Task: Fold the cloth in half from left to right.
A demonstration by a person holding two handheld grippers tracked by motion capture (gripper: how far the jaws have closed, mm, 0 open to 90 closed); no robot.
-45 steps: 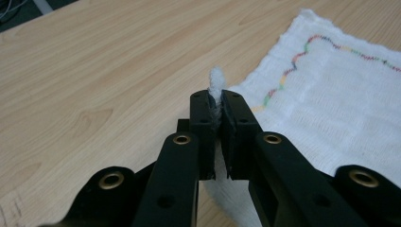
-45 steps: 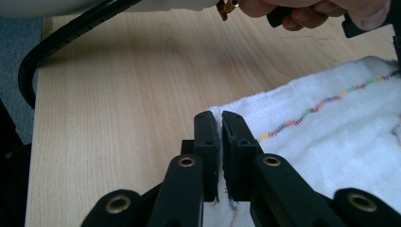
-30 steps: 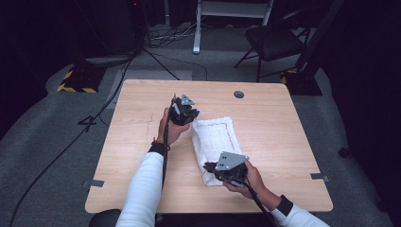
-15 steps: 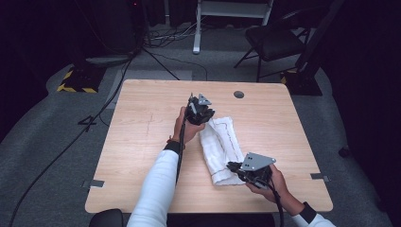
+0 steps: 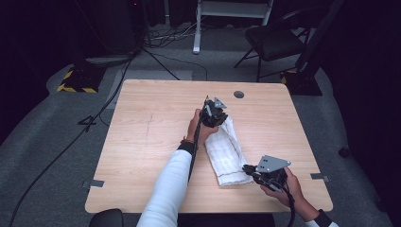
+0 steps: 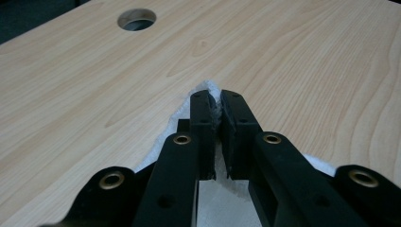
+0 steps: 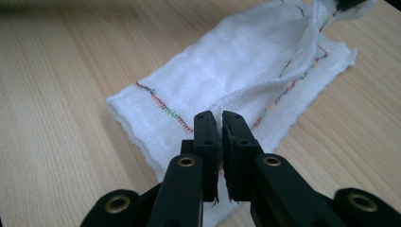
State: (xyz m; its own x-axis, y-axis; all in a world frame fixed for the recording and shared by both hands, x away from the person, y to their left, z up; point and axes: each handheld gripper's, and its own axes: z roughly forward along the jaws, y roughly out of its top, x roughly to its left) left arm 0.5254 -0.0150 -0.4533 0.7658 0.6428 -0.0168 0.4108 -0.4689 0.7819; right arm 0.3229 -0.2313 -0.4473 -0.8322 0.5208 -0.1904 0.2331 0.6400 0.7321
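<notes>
A white cloth [image 5: 226,151] with coloured stitching lies folded on the wooden table [image 5: 142,142], running from the middle toward the front right. My left gripper [image 5: 213,113] is shut on the cloth's far corner [image 6: 208,90], its jaws pinching white fabric. My right gripper [image 5: 249,170] is shut on the near corner of the cloth [image 7: 246,85], where a fold of fabric rises between the jaws. In the right gripper view the stitched hem [image 7: 163,106] runs across the cloth and the upper layer is drawn taut toward the far end.
A round cable hole [image 5: 239,94] sits near the table's far edge, also in the left gripper view [image 6: 137,19]. Beyond the table stand a black chair [image 5: 279,42], a white stand [image 5: 227,14] and floor cables [image 5: 94,118].
Both grippers have carried the cloth to the right and turned it: the left gripper moved right along the far end, the right gripper moved toward the table's front right corner.
</notes>
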